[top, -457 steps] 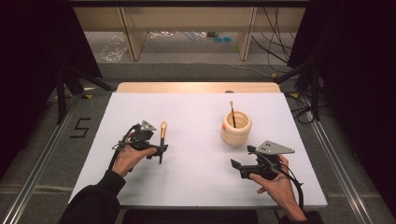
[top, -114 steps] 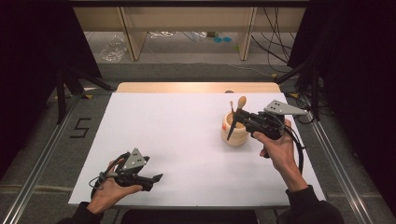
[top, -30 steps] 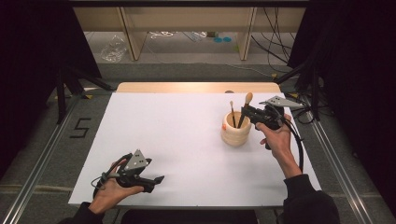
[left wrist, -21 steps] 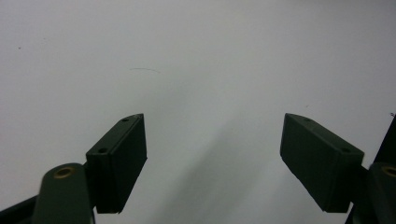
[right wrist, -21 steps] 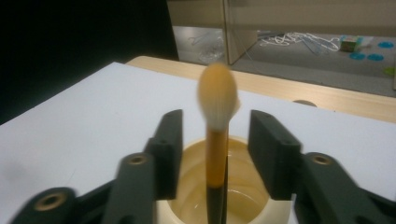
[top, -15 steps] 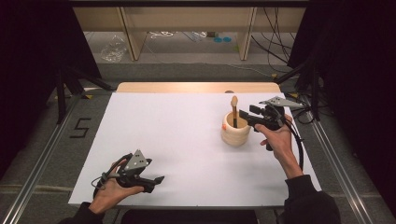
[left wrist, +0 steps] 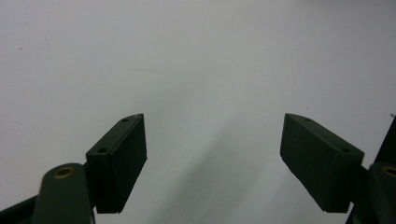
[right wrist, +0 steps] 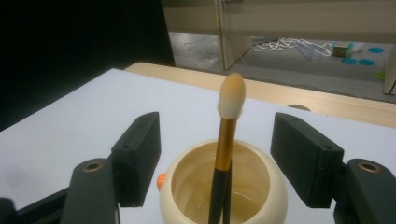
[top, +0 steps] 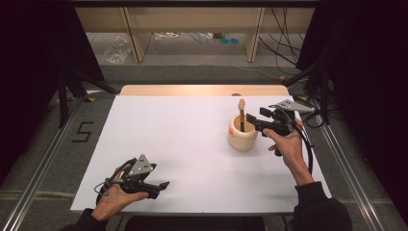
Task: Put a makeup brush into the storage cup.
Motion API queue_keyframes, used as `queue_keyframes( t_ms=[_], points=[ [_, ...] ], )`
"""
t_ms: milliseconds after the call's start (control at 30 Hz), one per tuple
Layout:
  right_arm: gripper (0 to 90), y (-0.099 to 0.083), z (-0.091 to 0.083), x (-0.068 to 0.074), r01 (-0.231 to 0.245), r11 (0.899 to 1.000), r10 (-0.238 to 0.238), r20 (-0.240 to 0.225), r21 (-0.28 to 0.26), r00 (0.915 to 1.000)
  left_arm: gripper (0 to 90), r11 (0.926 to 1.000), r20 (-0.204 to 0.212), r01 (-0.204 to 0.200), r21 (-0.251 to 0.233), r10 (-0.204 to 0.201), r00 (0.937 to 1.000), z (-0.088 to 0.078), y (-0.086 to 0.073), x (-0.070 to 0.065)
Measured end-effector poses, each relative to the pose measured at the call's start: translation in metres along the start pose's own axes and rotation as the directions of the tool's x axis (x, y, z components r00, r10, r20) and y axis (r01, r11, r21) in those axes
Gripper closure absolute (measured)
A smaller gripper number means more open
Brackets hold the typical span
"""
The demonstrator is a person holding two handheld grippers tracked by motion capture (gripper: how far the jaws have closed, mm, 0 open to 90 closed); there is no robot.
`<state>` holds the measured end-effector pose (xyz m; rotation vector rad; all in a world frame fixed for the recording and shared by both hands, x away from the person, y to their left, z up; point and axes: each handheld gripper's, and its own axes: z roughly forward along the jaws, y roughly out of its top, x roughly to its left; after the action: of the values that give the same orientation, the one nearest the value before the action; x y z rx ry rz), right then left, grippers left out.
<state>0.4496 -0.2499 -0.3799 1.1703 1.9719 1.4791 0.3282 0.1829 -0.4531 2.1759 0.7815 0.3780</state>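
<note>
A makeup brush (top: 241, 108) with a tan tip and gold-and-black handle stands upright in a cream round cup (top: 243, 136) on the right of the white table. In the right gripper view the brush (right wrist: 232, 95) rises from the cup (right wrist: 187, 186) beside a second thin dark handle. My right gripper (top: 255, 118) sits just right of the cup. Its jaws have just been opening, and the brush stands between them (right wrist: 215, 126) untouched. My left gripper (top: 161, 185) rests open near the front left edge, with bare table between its jaws (left wrist: 212, 149).
The white sheet (top: 183, 125) covers the table, with a wooden strip (top: 202, 90) along its far edge. Metal rails (top: 43, 163) run along both sides. Shelving legs and cables (top: 284, 53) lie on the floor beyond.
A second ago my right gripper held the brush tilted over the cup. The brush has since dropped upright into the cup and the jaws have spread apart. The left hand has not moved.
</note>
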Motion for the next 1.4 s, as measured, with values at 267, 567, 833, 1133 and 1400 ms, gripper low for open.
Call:
queue_keyframes(
  t_ms=[267,567,833,1133,1400],
  points=[
    [27.9,0.003,-0.004,0.007,-0.001,1.000,0.001,0.002,0.005,1.0000,22.7,1.0000,-0.009,-0.004,0.008,0.004,1.0000,0.000,0.000,0.001],
    [23.4,0.003,-0.002,0.016,0.002,1.000,-0.002,0.000,-0.001,1.0000,22.0,1.0000,-0.007,0.006,0.001,-0.006,1.0000,0.000,0.001,0.000],
    [22.6,0.002,-0.001,0.022,0.009,1.000,-0.009,-0.004,-0.005,0.9999,22.0,1.0000,-0.012,-0.005,0.008,0.005,0.9999,0.000,0.002,0.001],
    [22.3,0.003,-0.004,0.028,0.018,1.000,-0.018,-0.019,-0.007,0.9997,22.0,0.9999,-0.001,0.010,-0.007,-0.010,0.9999,0.001,0.002,0.001],
    [20.5,0.000,-0.004,0.035,0.016,1.000,-0.016,-0.040,-0.007,0.9991,22.0,1.0000,-0.003,0.007,-0.005,-0.007,1.0000,0.000,0.002,0.001]
  ],
)
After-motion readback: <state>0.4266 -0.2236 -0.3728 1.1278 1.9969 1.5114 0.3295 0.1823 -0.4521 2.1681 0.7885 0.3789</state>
